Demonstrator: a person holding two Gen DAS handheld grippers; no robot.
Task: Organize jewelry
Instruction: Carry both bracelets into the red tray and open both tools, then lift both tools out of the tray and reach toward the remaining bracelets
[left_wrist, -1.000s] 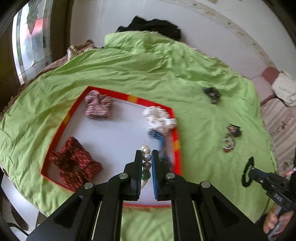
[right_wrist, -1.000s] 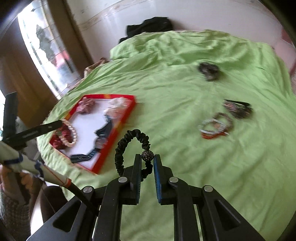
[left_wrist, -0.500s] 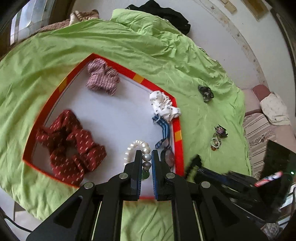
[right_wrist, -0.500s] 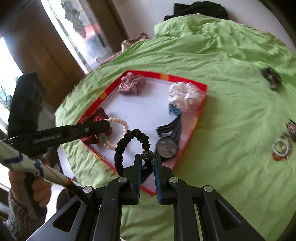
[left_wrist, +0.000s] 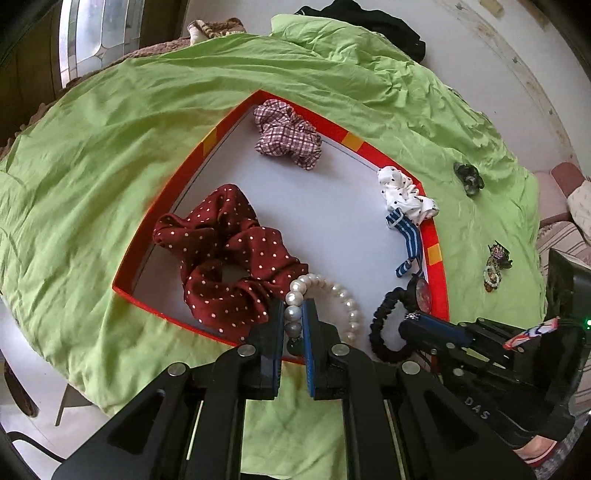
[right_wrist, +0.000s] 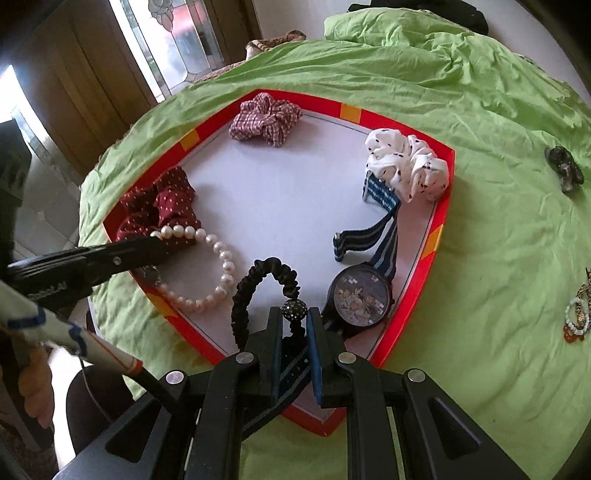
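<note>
A red-rimmed tray (left_wrist: 437, 236) (right_wrist: 439, 236) with a white floor lies on the green bedspread. My left gripper (left_wrist: 293, 314) is shut on a pearl bracelet (left_wrist: 347, 299) (right_wrist: 221, 266), which hangs low over the tray's near corner beside a dark red dotted scrunchie (left_wrist: 229, 251) (right_wrist: 159, 210). My right gripper (right_wrist: 294, 314) is shut on a black elastic bracelet (right_wrist: 255, 284) (left_wrist: 380, 332) with a sparkly bead, held over the tray's near edge next to a wristwatch (right_wrist: 360, 295). In the tray also lie a checked scrunchie (left_wrist: 286, 134) (right_wrist: 264, 118) and a white dotted scrunchie (left_wrist: 404, 195) (right_wrist: 406, 166).
Out on the bedspread to the right lie a dark hair clip (left_wrist: 469, 179) (right_wrist: 565, 173) and a small heap of beaded bracelets (left_wrist: 493, 267) (right_wrist: 576, 317). A black garment (left_wrist: 365, 22) sits at the far edge. A person's hand (right_wrist: 35, 384) holds the left tool.
Both grippers have come lower and closer over the tray with their bracelets. The right one swung left from above the bedspread to the tray's near edge.
</note>
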